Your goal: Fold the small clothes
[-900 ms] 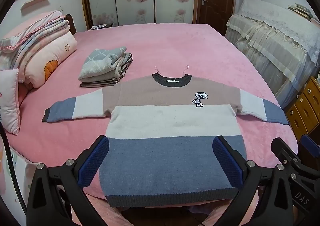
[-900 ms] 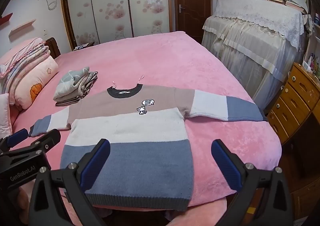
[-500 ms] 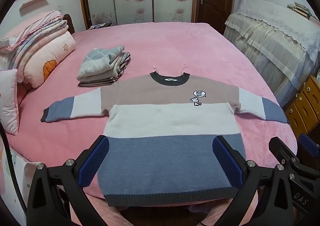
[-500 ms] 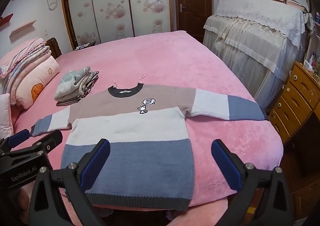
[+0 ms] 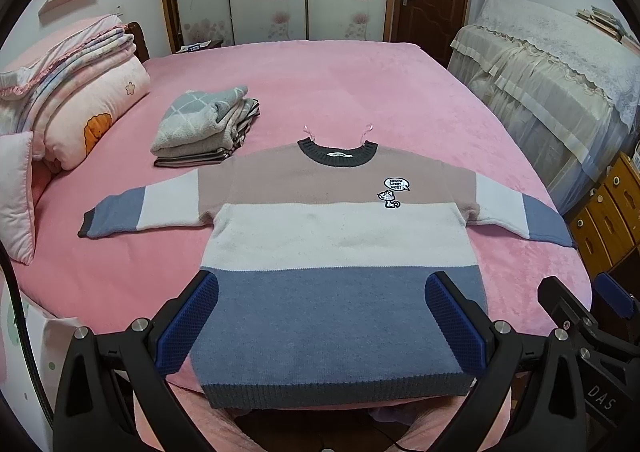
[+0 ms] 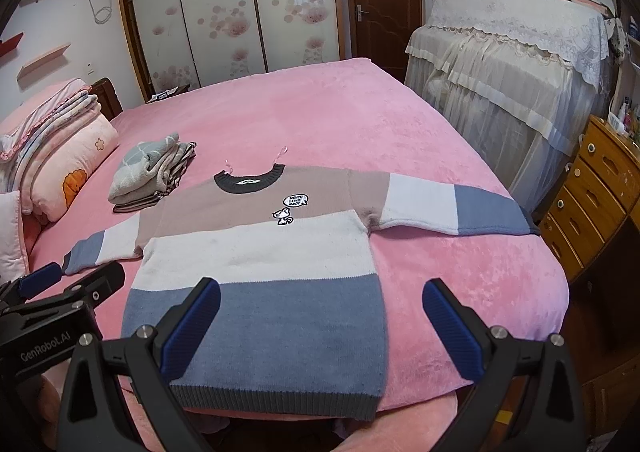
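A striped sweater (image 5: 336,244) is lying flat in the middle of the frame, on the near part of the pink bed (image 5: 320,84), both sleeves spread out. The left hand-held gripper (image 5: 322,318) and the right hand-held gripper (image 6: 322,326) are hovering over its blue hem with jaws wide apart, gripping nothing. A pile of folded clothes (image 5: 204,128) is sitting at the upper left.

One striped sweater (image 5: 340,252); one folded clothes stack (image 5: 204,128); two grippers, left (image 5: 320,316), right (image 6: 320,320); one bed (image 5: 320,92).
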A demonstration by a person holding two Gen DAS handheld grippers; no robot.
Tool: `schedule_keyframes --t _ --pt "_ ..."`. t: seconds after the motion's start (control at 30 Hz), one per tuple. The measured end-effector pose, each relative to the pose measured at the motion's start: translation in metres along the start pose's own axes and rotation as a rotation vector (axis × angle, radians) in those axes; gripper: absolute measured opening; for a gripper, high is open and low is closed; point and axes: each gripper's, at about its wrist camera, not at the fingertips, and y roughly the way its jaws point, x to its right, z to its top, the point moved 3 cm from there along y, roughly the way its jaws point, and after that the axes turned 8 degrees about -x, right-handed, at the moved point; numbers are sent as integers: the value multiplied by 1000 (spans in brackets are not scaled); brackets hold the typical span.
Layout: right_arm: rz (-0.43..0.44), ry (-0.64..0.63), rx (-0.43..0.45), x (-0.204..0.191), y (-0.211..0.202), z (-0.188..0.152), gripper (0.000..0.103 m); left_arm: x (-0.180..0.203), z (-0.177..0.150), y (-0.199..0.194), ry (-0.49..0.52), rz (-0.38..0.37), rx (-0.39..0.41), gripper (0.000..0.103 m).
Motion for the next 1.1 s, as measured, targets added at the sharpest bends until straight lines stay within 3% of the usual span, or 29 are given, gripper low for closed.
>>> schedule_keyframes --t 1.1 --pt "21 9 -1 8 0 12 102 -1 13 1 -17 -18 -7 103"
